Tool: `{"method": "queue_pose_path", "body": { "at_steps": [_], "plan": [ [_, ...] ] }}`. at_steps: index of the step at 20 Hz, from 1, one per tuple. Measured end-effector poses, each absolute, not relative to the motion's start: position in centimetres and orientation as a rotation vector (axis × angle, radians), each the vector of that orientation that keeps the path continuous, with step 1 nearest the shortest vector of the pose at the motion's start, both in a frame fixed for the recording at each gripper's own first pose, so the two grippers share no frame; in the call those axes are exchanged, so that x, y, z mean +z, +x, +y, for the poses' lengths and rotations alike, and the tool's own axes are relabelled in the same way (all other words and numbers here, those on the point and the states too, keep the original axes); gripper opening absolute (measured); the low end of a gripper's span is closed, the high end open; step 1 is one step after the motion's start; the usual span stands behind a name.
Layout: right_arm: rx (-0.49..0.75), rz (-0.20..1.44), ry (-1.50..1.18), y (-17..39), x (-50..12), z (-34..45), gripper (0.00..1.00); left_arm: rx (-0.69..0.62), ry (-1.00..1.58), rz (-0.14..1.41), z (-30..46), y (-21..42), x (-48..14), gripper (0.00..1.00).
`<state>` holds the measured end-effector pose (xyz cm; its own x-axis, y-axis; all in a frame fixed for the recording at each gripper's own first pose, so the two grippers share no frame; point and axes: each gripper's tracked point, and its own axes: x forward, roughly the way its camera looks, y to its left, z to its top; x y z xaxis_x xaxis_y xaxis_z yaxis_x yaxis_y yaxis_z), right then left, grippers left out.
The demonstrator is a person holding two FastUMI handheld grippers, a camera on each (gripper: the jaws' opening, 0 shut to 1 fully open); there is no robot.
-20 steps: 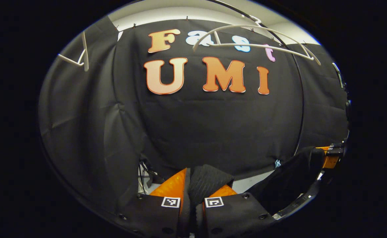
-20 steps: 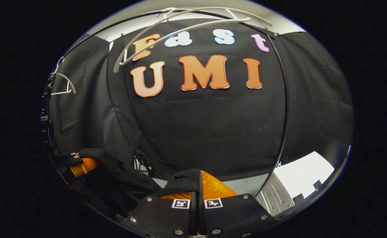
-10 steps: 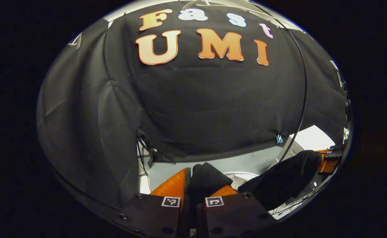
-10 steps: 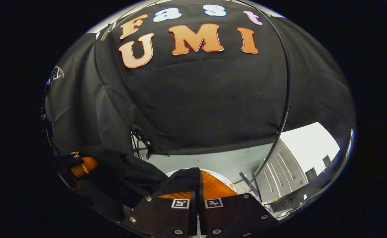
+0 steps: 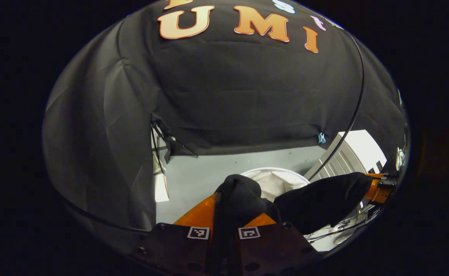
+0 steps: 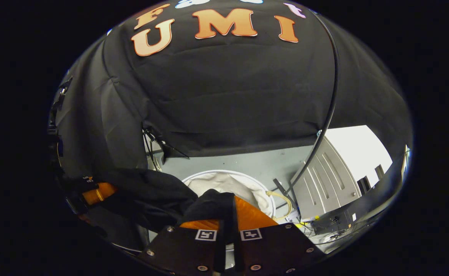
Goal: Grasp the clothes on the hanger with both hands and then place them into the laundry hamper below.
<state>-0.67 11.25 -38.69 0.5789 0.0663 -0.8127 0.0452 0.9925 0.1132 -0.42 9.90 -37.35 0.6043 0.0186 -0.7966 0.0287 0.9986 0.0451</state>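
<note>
I have the black garment (image 5: 320, 199) stretched between my two grippers, and it hangs just above the white laundry hamper (image 6: 224, 183) on the grey floor (image 5: 209, 172). My left gripper (image 5: 230, 214) has its fingers pressed together on a bunched fold of the cloth, which bulges up between them; in the right gripper view, the right gripper (image 6: 228, 216) likewise pinches a fold, the fabric draping over its left finger. I hold one end in each claw so the garment spans as a slack band rather than dangling long, which should let it drop inside the hamper's rim instead of catching on the edge. In the left gripper view the far end of the cloth runs right to the other gripper; in the right gripper view it runs left in the same way. The hamper's open mouth sits ahead of and below both claws, its pale liner showing (the interior looks empty, though the cloth hides its near part). I judge the carry nearly done: next I would lower both ends over the opening and spread the fingers. The black cable (image 6: 326, 126) curving down on the right, and the loose wires near the hamper, could snag.
</note>
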Motion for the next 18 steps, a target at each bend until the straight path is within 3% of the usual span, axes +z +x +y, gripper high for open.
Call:
{"method": "queue_pose_path", "body": {
  "at_steps": [5,6,10,11,12,13,14,15,18],
  "plan": [
    [0.017,0.995,0.171,-2.2,-40.8,12.6,0.12,0.0,0.038,1.018,10.9,-2.0,-40.0,0.14],
    [0.031,1.01,0.165,-2.5,-41.3,13.1,0.12,0.009,0.068,1.057,11.4,-2.8,-40.8,0.24],
    [0.081,1.1,0.192,-5.1,-43.3,14.9,0.38,0.03,0.141,1.115,13.3,-4.9,-42.5,0.99],
    [0.08,1.105,0.19,-5.3,-43.3,15.0,0.6,0.036,0.145,1.115,13.5,-5.2,-42.5,0.99],
    [0.073,1.109,0.178,-5.7,-43.6,14.7,0.73,0.038,0.137,1.114,13.6,-5.6,-42.5,0.99],
    [0.07,1.116,0.167,-6.1,-43.8,14.3,0.7,0.041,0.122,1.115,13.6,-5.9,-42.5,0.99],
    [0.07,1.127,0.163,-6.8,-43.9,14.3,0.79,0.045,0.105,1.112,13.5,-6.1,-42.3,1.0],
    [0.069,1.131,0.16,-7.1,-43.9,14.2,0.94,0.048,0.092,1.105,13.6,-6.1,-42.1,1.0],
    [0.048,1.136,0.152,-7.6,-44.3,13.4,0.95,0.048,0.073,1.081,13.4,-6.0,-42.0,0.96]
  ]
}}
